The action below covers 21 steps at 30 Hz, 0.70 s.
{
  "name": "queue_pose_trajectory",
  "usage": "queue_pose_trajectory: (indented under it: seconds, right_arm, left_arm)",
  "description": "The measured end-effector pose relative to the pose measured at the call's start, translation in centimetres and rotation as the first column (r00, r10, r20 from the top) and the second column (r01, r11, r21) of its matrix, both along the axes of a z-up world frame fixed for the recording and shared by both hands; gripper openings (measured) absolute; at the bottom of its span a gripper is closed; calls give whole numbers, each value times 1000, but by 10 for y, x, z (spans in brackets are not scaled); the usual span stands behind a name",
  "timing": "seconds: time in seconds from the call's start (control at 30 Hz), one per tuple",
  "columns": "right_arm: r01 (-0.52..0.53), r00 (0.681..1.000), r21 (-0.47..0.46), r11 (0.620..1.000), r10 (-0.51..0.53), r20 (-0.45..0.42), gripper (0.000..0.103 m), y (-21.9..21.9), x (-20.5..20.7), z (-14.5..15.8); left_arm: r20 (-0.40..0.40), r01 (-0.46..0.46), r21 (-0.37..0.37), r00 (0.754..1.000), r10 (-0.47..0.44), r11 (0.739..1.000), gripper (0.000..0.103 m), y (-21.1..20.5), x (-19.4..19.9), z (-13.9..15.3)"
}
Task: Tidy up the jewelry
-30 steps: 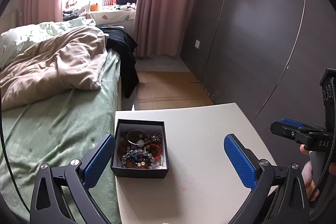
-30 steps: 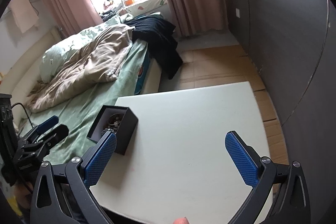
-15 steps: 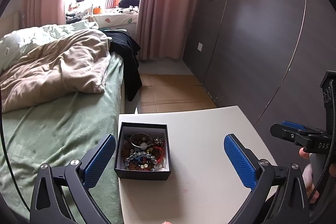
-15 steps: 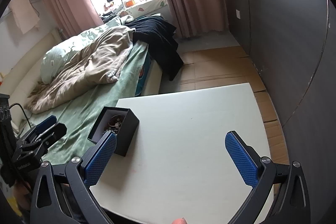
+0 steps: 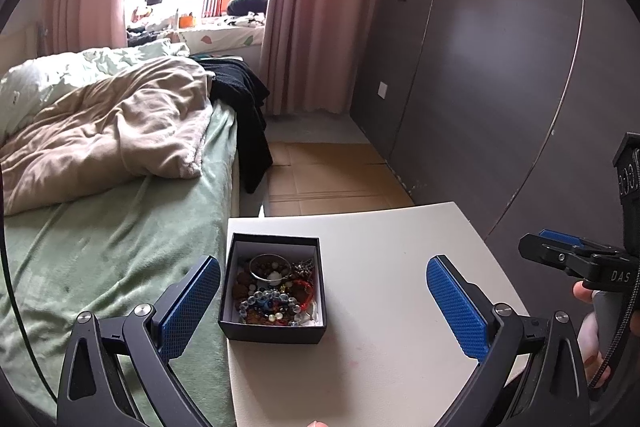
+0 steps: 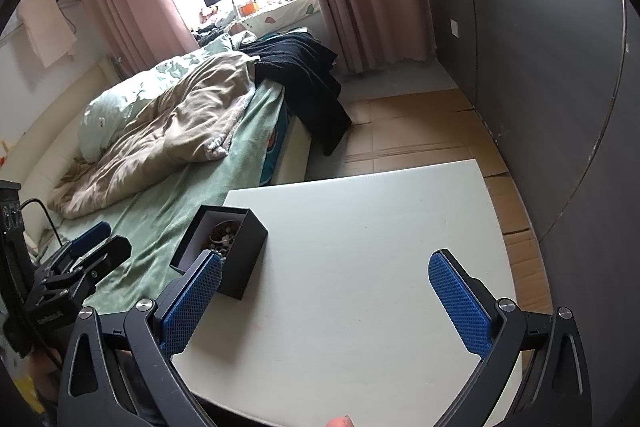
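Note:
A small black open box stands on the left part of a white table. It holds a heap of jewelry: bead bracelets, a metal bangle, a red piece. My left gripper is open and empty, held above the table with the box just inside its left finger. My right gripper is open and empty over the table's middle; the box lies beside its left finger. Each gripper shows at the edge of the other's view, the right and the left.
A bed with a green sheet and beige blanket runs along the table's left side. Dark wall panels stand to the right. Cardboard sheets cover the floor beyond the table. Black clothes hang off the bed's far corner.
The left wrist view has shifted slightly, so the box sits a little further right and nearer the centre. The right gripper has barely moved. Both stay open.

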State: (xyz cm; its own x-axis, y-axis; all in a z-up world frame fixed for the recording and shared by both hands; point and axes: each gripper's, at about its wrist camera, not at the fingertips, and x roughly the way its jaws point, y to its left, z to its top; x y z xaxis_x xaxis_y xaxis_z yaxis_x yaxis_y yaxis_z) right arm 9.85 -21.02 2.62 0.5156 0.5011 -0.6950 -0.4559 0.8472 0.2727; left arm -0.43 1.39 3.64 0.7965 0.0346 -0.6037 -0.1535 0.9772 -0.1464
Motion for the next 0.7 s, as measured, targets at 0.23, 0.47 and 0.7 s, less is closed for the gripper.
queue_pose_trajectory:
  seconds: [0.23,0.47,0.7]
  right_arm:
    - [-1,1000,1,1000,1,-1,103,0,0,1]
    - [-3,1000,2,1000,3,-1,103,0,0,1]
    - [-3,1000,3,1000,3,-6,103,0,0,0]
  left_arm:
    - [0,-1,-7,1000,1,1000,103,1,0,0]
    - [9,-1,2,1000,1,1000,103,-2,-2,1]
    - [7,-8,12,1000,8,1000,103,-4,0,2]
